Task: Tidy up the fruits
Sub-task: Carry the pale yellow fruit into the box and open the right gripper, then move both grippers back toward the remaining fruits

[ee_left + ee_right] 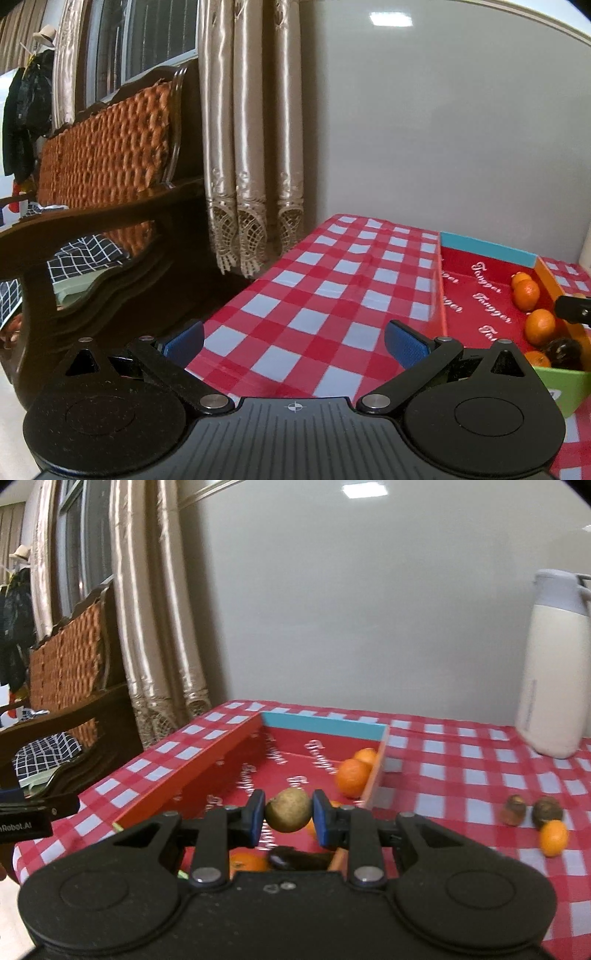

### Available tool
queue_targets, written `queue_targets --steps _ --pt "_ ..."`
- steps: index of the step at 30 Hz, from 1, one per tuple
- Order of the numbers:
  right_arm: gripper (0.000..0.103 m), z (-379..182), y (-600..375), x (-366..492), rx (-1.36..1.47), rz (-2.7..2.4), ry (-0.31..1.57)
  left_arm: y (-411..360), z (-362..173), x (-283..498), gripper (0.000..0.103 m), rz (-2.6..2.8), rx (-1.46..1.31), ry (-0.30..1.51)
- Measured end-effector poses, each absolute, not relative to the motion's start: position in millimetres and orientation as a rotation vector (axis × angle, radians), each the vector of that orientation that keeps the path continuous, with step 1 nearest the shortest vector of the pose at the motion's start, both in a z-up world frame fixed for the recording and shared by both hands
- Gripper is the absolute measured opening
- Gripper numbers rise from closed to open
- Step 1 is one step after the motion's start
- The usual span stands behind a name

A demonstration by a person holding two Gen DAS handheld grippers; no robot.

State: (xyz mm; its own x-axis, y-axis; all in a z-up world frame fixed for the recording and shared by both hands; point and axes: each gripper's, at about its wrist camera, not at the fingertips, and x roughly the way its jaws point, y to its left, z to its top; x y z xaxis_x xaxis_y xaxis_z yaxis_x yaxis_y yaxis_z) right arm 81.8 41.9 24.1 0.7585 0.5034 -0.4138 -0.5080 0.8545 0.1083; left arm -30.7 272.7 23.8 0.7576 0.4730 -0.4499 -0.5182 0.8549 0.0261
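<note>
red-white checked tablecloth (332, 295), orange tangerines (352, 777)

**Two low wrist views around the red box**

The left wrist camera looks down across the checkered counter (325, 291) with the red box (476, 295) at its right edge. The right wrist camera sits close over that box (295, 760), facing the wall. Both views share it.
</note>
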Motion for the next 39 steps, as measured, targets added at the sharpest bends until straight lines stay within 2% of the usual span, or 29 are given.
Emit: queue_targets --steps 1,3,4,11,23,39 --pt "0.029 22.8 47.0 82.0 -0.019 0.564 0.448 274.1 23.3 -31.3 0.103 0.542 -0.102 0.464" --pt "0.058 21.6 50.1 79.2 -0.027 0.548 0.429 275.2 22.9 -32.1 0.103 0.543 -0.1 0.468" --pt "0.062 22.3 48.3 78.2 -0.013 0.545 0.416 275.3 23.0 -32.6 0.103 0.542 -0.102 0.468" --pt "0.062 27.0 14.1 82.6 0.065 0.457 0.378 264.2 26.6 -28.7 0.103 0.514 -0.106 0.454" --pt "0.071 20.3 -100.6 93.8 0.261 0.196 0.373 208.1 35.7 -4.4 0.103 0.405 -0.09 0.426" --pt "0.072 22.3 -185.4 78.0 0.206 0.053 0.385 90.8 35.8 43.2 0.103 0.185 -0.035 0.429"
